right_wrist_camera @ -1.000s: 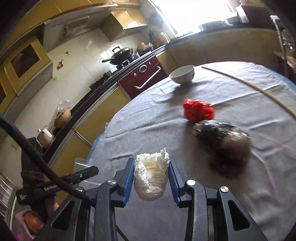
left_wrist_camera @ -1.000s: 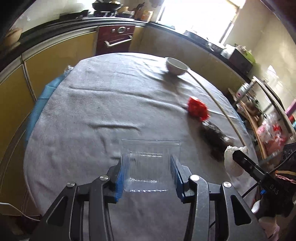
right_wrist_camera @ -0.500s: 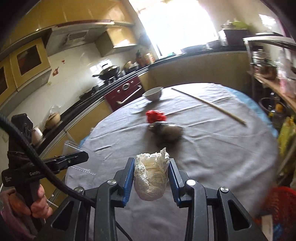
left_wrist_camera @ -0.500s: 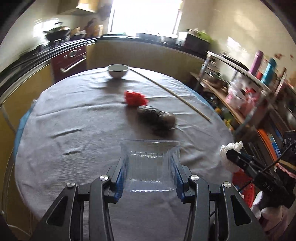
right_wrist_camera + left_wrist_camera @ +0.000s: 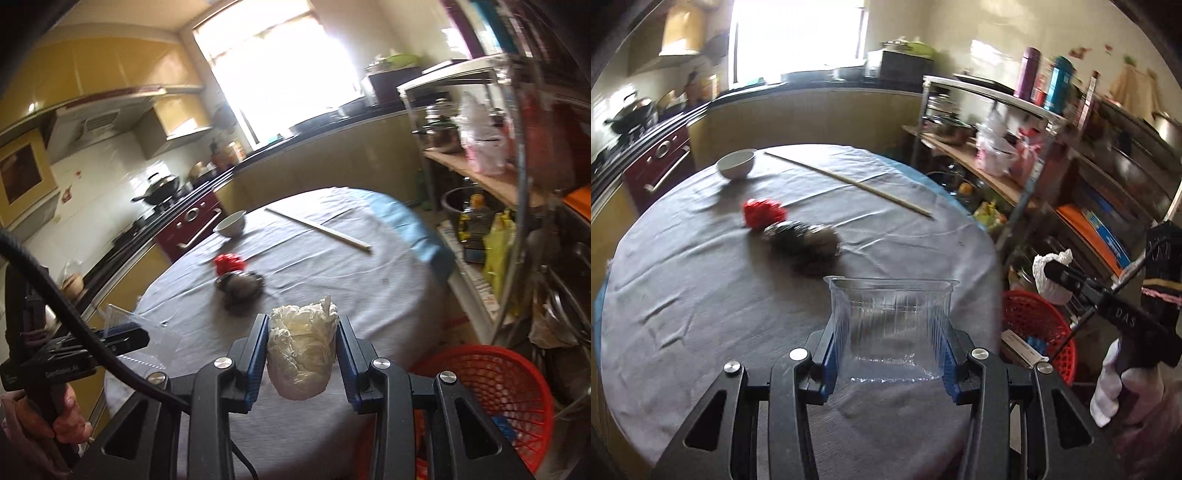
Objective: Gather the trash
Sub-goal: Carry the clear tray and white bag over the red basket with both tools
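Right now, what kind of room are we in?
Most likely a home kitchen: a wok sits on a stove along the counter, a metal rack holds flasks and pots, and a round cloth-covered table stands in the middle.

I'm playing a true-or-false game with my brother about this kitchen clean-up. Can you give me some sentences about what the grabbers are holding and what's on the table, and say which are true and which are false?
1. The left gripper holds a clear plastic container. True.
2. The right gripper is empty. False: it is shut on a crumpled white wad.
3. A red basket stands beside the round table. True.
4. The white bowl sits in the red basket. False: it sits on the table's far side.
5. A long wooden stick lies on the table. True.
6. The red crumpled thing is in a gripper. False: it lies on the table.
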Demonstrator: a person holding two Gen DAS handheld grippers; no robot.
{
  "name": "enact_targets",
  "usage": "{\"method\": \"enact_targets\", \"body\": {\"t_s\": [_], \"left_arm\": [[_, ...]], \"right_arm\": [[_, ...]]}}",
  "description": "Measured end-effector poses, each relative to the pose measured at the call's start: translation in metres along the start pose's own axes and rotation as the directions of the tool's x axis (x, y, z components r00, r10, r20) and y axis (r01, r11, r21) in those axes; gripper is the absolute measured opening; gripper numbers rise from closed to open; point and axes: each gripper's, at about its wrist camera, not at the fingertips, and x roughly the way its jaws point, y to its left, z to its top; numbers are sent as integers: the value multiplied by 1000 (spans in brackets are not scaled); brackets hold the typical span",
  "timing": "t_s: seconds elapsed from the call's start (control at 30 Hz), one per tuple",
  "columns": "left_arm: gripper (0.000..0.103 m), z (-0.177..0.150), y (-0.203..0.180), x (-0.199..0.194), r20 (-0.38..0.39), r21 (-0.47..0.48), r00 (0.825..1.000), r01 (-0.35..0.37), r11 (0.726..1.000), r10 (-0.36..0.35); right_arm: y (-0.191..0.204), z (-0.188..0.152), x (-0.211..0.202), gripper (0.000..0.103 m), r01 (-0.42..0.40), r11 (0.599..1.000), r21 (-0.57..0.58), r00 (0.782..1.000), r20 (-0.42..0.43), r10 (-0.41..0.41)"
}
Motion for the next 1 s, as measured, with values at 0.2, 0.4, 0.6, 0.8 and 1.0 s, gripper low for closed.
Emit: {"method": "enact_targets", "body": {"t_s": [0.2, 0.4, 0.6, 0.8, 1.0], "left_arm": [[47, 10, -37, 5, -1, 91, 999, 54, 994, -54], [47, 15, -77, 9, -8, 180, 991, 135, 974, -136], [47, 11, -110, 15, -40, 254, 977, 213, 944, -210], [47, 5, -139, 30, -93, 302, 958, 288, 909, -272], [47, -1, -160, 45, -142, 328, 943, 331, 885, -300]], "right_arm": [[-36, 2, -30, 38, 77, 996, 43, 996, 43, -79], [-74, 0, -67, 38, 165, 981, 101, 982, 77, -173], [-109, -7, -93, 38, 201, 962, 187, 973, 77, -218], [-118, -15, -90, 38, 210, 954, 212, 973, 53, -226], [-128, -24, -86, 38, 211, 948, 238, 973, 41, -227]]}}
